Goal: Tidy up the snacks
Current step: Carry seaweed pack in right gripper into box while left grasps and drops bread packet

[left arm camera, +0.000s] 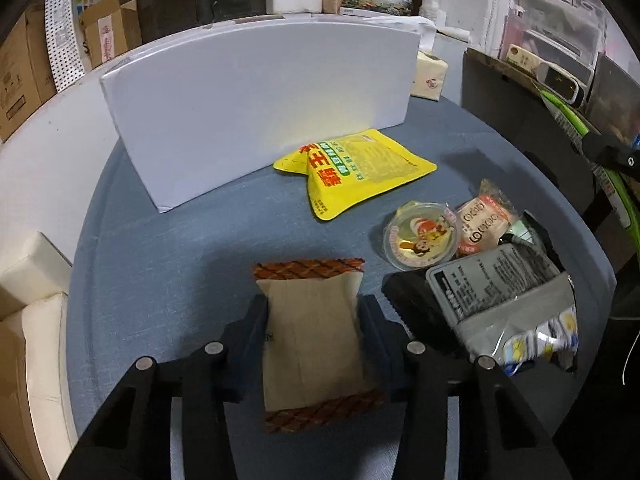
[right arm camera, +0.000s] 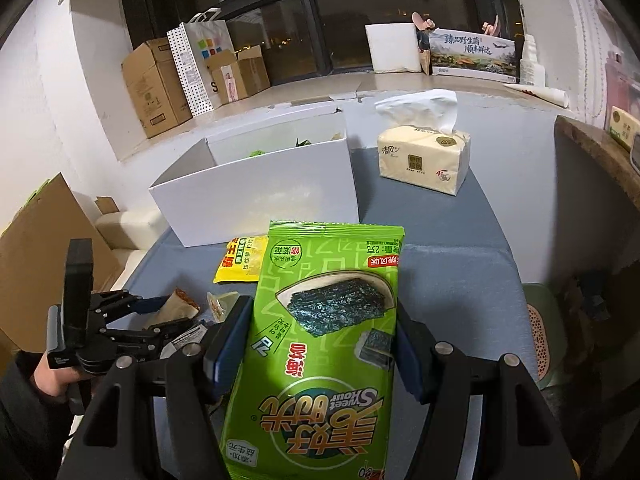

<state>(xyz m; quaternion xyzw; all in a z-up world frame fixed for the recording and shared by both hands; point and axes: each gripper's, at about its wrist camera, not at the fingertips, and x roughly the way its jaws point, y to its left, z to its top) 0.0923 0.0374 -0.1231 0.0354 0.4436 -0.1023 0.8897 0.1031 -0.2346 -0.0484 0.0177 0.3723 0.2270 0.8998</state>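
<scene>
Snacks in both hands: our left gripper (left arm camera: 312,312) pinches a tan packet (left arm camera: 314,340), right gripper (right arm camera: 324,344) clamps the seaweed bag (right arm camera: 320,340), both lifted so we can drop them in the white box (right arm camera: 256,196) just ahead

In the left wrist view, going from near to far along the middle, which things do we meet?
Beige paper-look snack packet with orange ends in the left tongs → yellow plastic snack bag → white rectangular box.
</scene>
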